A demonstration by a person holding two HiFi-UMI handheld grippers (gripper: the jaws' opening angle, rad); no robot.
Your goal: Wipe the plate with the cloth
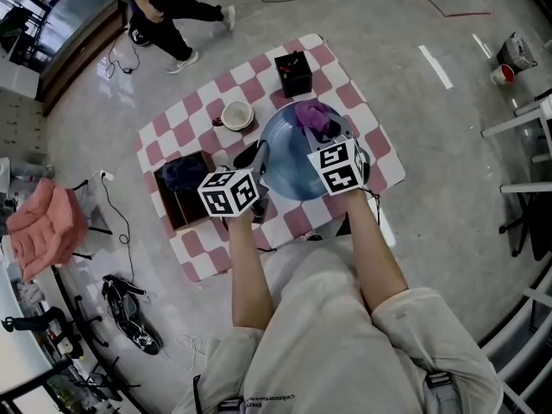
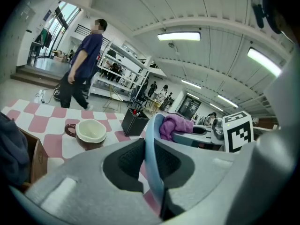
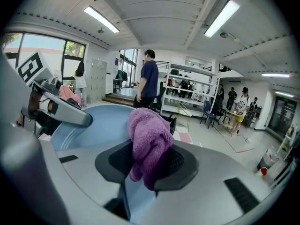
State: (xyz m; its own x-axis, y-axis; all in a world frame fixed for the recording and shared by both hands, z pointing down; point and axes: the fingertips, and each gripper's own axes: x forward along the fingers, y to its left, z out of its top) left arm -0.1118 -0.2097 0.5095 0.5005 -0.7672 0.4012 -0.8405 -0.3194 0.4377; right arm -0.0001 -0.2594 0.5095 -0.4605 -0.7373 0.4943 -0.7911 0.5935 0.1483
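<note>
A blue plate (image 1: pixel 289 166) is held over the checked table. Its left rim is pinched in my left gripper (image 1: pixel 260 159). In the left gripper view that rim (image 2: pixel 151 144) runs edge-on between the jaws of the left gripper (image 2: pixel 149 162), which is shut on it. A purple cloth (image 1: pixel 312 117) lies bunched on the plate's far side, and my right gripper (image 1: pixel 333 133) is shut on it. In the right gripper view the cloth (image 3: pixel 147 139) fills the gap of the right gripper (image 3: pixel 148 162), with the plate (image 3: pixel 101 124) just beyond and under it.
On the pink-and-white checked tablecloth (image 1: pixel 381 159) stand a white cup in a brown mug (image 1: pixel 236 116), a black holder (image 1: pixel 294 73) and a dark box with dark fabric (image 1: pixel 183 188). A person (image 1: pixel 164 15) walks beyond the table. Pink fabric (image 1: pixel 47 227) and cables lie at left.
</note>
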